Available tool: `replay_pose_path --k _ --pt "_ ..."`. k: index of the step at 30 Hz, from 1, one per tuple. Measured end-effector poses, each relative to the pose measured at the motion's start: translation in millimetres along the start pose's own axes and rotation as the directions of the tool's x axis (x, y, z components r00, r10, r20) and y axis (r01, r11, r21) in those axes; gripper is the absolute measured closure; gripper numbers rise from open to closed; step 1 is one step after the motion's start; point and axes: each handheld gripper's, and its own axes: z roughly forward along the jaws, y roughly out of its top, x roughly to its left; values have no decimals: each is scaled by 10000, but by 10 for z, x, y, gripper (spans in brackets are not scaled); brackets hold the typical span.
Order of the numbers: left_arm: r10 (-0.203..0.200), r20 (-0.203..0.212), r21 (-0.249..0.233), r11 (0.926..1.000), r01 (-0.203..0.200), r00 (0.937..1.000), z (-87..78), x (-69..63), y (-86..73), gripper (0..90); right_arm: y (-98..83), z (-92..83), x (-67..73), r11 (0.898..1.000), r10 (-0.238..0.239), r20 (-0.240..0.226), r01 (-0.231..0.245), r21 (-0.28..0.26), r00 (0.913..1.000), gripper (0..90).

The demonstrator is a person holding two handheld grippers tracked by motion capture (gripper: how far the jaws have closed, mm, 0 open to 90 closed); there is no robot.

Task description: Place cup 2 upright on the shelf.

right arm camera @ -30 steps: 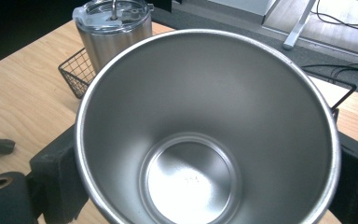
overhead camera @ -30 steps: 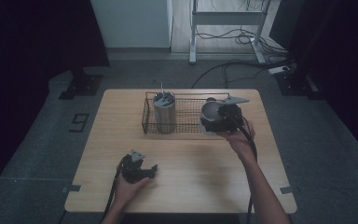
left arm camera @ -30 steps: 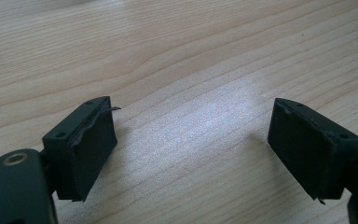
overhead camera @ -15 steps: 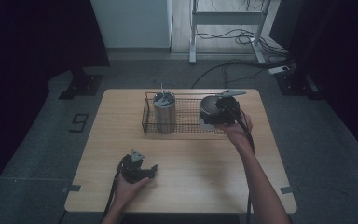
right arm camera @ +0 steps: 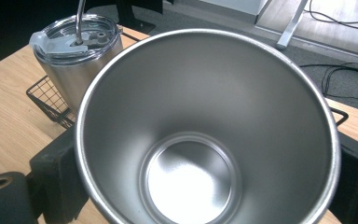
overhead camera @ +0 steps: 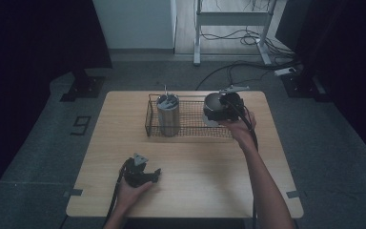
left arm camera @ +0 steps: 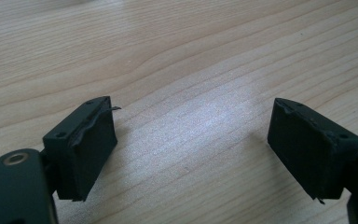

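Note:
A bare steel cup [overhead camera: 212,103] [right arm camera: 205,116] is over the right end of a black wire basket [overhead camera: 190,127] [right arm camera: 46,95], its mouth turned toward the camera in the right gripper view. My right gripper [overhead camera: 223,108] [right arm camera: 205,158] is shut on it, one jaw on either side of its wall. A steel tumbler [overhead camera: 167,114] [right arm camera: 77,51] with a clear lid and a straw stands upright in the basket's left end. Near the table's front left, my left gripper [overhead camera: 142,171] [left arm camera: 191,109] lies open on the wood, nothing between its jaws.
The wooden table [overhead camera: 200,162] is bare between the basket and its front edge. Cables [overhead camera: 248,67] and a metal stand [overhead camera: 233,19] are on the floor beyond the far edge.
My right hand has carried the cup a little farther from the person and slightly left, over the basket's right end. The left gripper has stayed put.

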Motion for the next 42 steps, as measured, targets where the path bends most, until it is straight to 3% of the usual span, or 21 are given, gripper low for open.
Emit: replay_pose_path --k 16,25,42 --pt "-24 28 -31 10000 24 10000 -1 6 -2 153 83 232 -87 9998 75 -13 -74 189 10000 72" --pt "-29 18 -35 10000 29 10000 -5 16 -4 153 121 383 -121 9974 -332 276 314 644 9991 71" --pt "-62 11 -37 10000 62 10000 -7 21 -6 153 82 658 -236 9956 -118 359 84 935 9993 71"
